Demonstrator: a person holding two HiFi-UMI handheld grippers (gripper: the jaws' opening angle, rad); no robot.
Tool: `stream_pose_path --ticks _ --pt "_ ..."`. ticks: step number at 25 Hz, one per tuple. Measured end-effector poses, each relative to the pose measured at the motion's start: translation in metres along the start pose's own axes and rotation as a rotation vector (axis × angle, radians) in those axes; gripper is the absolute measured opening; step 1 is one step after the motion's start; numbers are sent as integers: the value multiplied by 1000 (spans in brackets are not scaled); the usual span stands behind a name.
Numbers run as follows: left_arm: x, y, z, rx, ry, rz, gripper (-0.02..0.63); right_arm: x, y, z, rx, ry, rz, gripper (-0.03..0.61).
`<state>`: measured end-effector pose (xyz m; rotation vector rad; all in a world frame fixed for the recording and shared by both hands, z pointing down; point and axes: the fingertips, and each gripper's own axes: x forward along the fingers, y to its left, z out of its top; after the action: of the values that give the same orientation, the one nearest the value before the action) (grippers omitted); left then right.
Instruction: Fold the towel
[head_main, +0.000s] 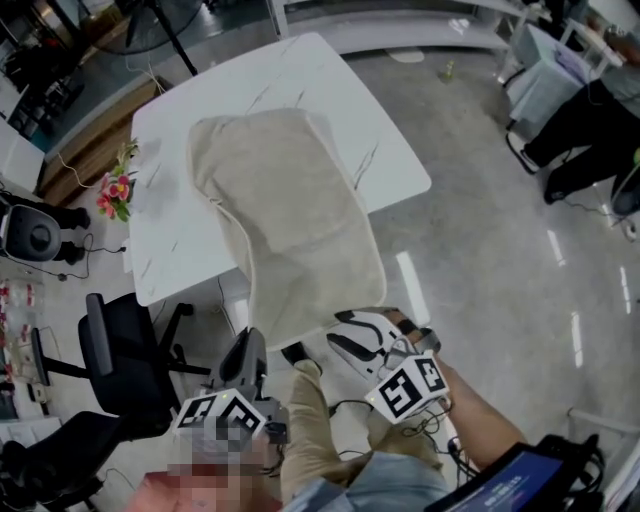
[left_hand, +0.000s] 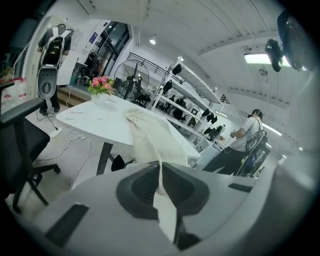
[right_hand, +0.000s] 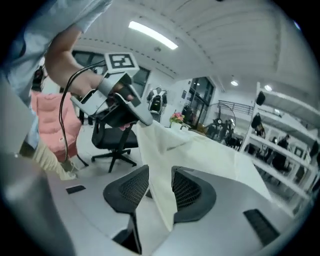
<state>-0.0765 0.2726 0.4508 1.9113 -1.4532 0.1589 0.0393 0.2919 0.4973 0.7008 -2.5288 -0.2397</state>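
Observation:
A beige towel (head_main: 290, 210) lies on the white table (head_main: 170, 230) and hangs off its near edge toward me. My left gripper (head_main: 250, 350) is shut on the near left corner; in the left gripper view the cloth (left_hand: 155, 137) runs pinched between the closed jaws of that gripper (left_hand: 160, 167). My right gripper (head_main: 352, 335) is at the near right corner. In the right gripper view the towel (right_hand: 200, 150) passes between the jaws of the right gripper (right_hand: 160, 175), which stand apart with a gap beside the cloth. The left gripper (right_hand: 122, 107) shows there holding its corner.
A black office chair (head_main: 120, 350) stands left of me by the table's near side. Pink flowers (head_main: 118, 190) sit at the table's left edge. A fan (left_hand: 131, 80) and shelving lie beyond the table. A person (left_hand: 247, 135) stands at the far right.

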Motion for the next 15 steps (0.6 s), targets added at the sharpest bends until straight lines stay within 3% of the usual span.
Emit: stream_pose_path --ticks 7,12,15 --pt "-24 -3 14 -41 -71 -17 18 -28 -41 -86 680 -53 -48 204" --pt "-33 0 17 -66 -87 -16 18 -22 -49 -125 1165 -227 74 225" --pt "-34 3 15 -73 -87 -15 18 -8 -52 -134 1392 -345 145 239"
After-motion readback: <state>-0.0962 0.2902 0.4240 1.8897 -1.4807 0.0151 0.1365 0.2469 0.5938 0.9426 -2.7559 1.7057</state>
